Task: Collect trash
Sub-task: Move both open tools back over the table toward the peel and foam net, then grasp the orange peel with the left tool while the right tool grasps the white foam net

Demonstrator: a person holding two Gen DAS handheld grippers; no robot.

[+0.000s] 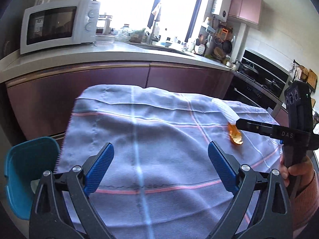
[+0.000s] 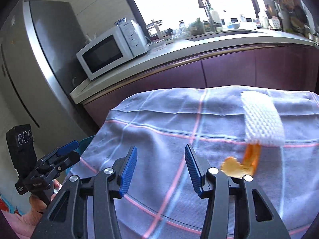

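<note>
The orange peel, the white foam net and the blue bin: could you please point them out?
orange peel [image 2: 235,168], right wrist view, pale inner side.
white foam net [image 2: 261,119], right wrist view, middle.
blue bin [image 1: 26,165], left wrist view, inner wall.

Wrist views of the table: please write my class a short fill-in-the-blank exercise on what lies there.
1. The peel on the cloth is ____ in colour.
2. The white foam net lies on the ____.
3. On the counter stands a white ____.
4. The bin beside the table is ____.

Missing words: orange; cloth; microwave; blue

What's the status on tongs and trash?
Left tongs open, empty. Right tongs open, empty. Orange peel and white foam net on cloth. Nothing blocking.
</note>
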